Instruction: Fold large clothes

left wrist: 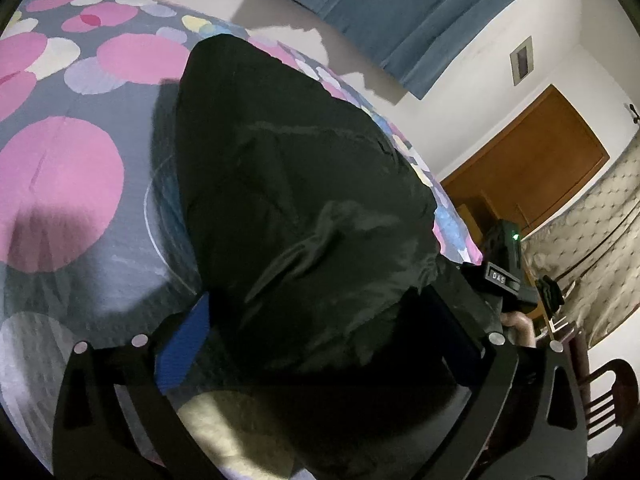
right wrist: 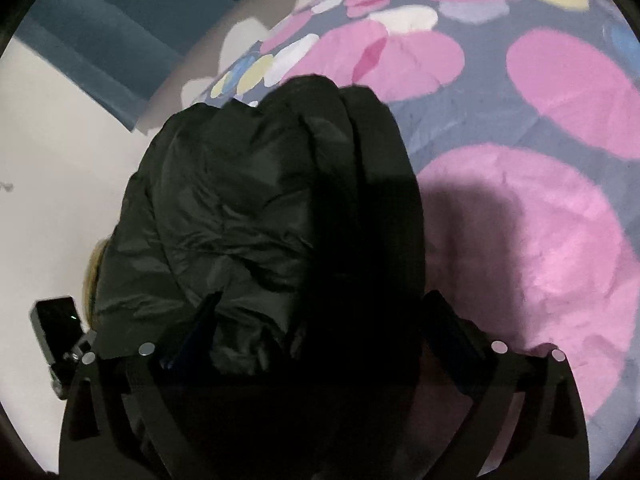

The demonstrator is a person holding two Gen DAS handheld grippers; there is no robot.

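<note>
Black puffy jacket [left wrist: 304,208], folded into a thick bundle, lies on a bed covered by a grey bedspread [left wrist: 80,184] printed with big pink and pale circles. It sits near the bed's edge, with a white wall and a brown door [left wrist: 536,168] beyond.

Both handheld tongs stand spread wide, with the jacket's near end lying between their fingers. On the left gripper [left wrist: 320,344], the blue pad of one finger [left wrist: 188,344] rests just beside the fabric. Whether any pad of the right gripper [right wrist: 320,340] touches the cloth is too dark to tell. Neither appears to be pinching anything.

Risks from here, as I judge them: the slick, padded layers may spring apart once nothing presses on them, undoing the fold. A finger dragged back through the cloth could snag a layer and pull the bundle askew. Lying close to the edge, the bundle could also slide off if nudged.
</note>
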